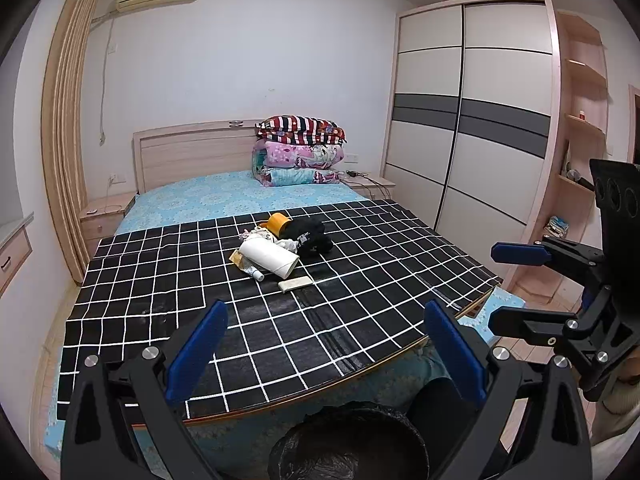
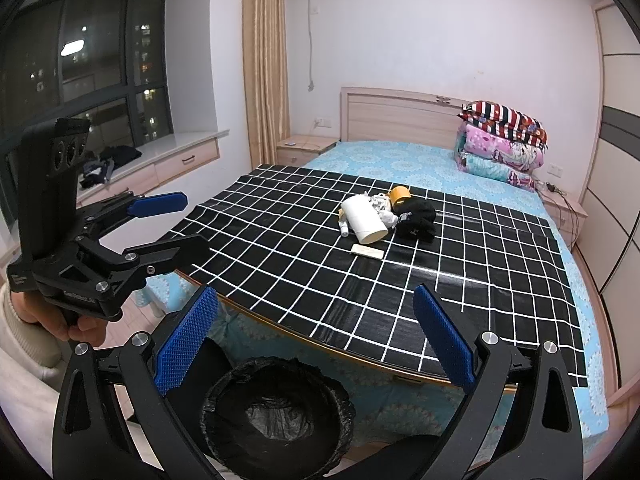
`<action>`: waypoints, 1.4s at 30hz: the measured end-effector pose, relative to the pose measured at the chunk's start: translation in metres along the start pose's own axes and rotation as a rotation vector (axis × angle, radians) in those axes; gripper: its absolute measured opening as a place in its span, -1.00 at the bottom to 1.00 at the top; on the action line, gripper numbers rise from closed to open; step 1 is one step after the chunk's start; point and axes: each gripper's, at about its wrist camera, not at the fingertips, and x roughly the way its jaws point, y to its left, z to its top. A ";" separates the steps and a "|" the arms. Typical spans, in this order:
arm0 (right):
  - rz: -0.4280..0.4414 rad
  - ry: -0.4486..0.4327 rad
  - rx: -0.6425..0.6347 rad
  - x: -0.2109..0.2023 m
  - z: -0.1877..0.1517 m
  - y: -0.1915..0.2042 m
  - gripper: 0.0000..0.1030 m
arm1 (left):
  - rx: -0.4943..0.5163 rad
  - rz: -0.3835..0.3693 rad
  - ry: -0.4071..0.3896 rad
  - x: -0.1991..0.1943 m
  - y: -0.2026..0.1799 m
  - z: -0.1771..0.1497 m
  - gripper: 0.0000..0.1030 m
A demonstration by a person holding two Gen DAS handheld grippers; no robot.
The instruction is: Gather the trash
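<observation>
Both tongs wide open, holding nothing: left gripper (image 1: 326, 350) and right gripper (image 2: 316, 338) hover off the near edge of the checked cloth (image 2: 280, 248), over the lined bin (image 2: 278, 412). Trash pile (image 1: 280, 246) sits mid-cloth, straight ahead, well apart from both. The paper roll (image 1: 272, 255) has its long axis diagonal, open end toward the right-near side. Neither gripper is clearly nearer; the flat wrapper (image 1: 295, 283) is the nearest piece.

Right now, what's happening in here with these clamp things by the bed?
A person is holding a gripper in each hand, the left gripper and right gripper, both open and empty. A small pile of trash sits on the black checked cloth over the bed. A lined trash bin waits below at the bed's foot. Nothing is picked up yet.
</observation>
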 end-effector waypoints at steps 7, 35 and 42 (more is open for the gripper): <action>0.001 0.000 -0.005 0.000 0.000 0.001 0.92 | 0.000 -0.002 0.001 0.000 0.000 0.000 0.84; -0.002 0.004 -0.011 0.001 -0.001 0.003 0.92 | -0.006 -0.002 0.009 0.003 0.002 -0.001 0.84; -0.002 0.005 -0.009 0.001 -0.001 0.002 0.92 | -0.007 -0.002 0.009 0.003 0.002 -0.001 0.84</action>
